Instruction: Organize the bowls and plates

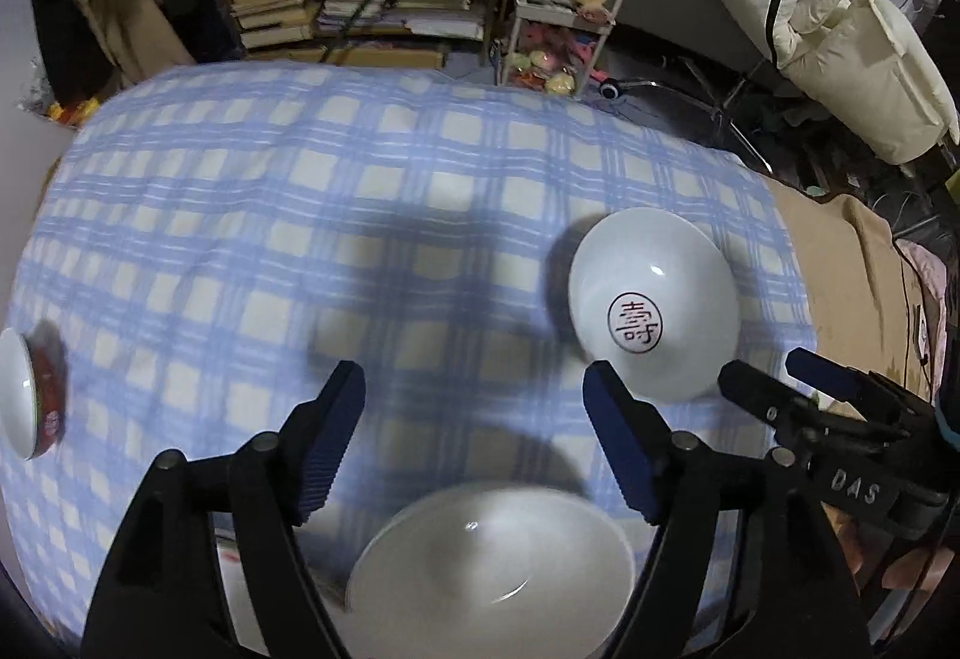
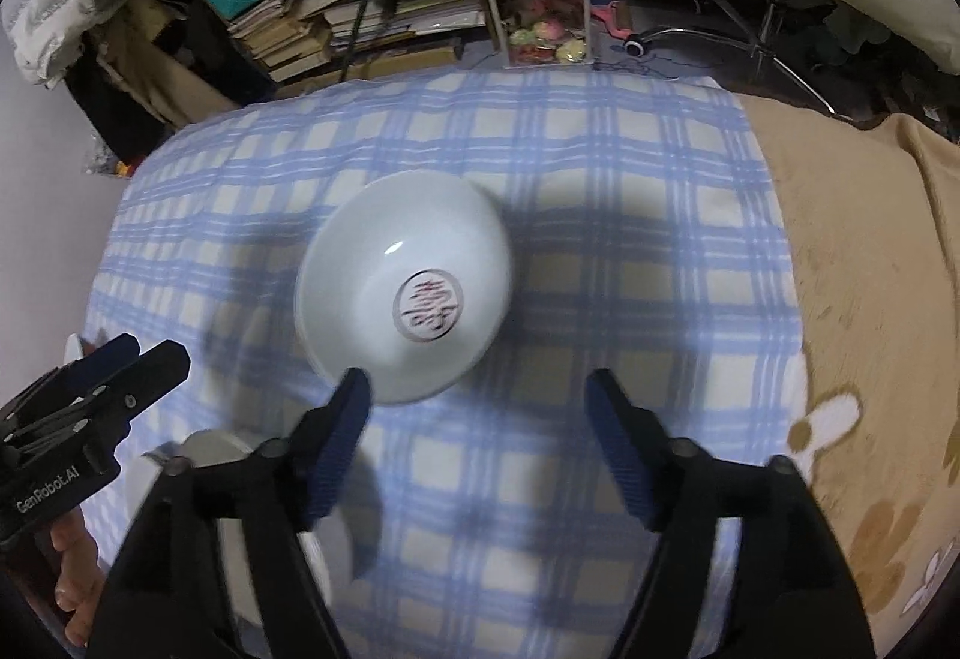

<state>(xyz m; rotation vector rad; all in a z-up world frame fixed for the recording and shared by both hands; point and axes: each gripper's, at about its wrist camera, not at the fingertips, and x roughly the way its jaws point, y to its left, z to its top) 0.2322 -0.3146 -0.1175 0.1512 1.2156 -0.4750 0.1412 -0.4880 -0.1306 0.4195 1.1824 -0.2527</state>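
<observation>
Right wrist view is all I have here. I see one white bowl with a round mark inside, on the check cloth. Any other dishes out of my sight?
Observer: Yes. The left wrist view shows a plain white bowl below the left gripper.
Operator: Is that gripper holding it?
Observer: No. Its fingers stand apart, nothing between them.
Operator: Anything else?
Observer: A bowl with a red outside sits at the cloth's far left edge.
</observation>
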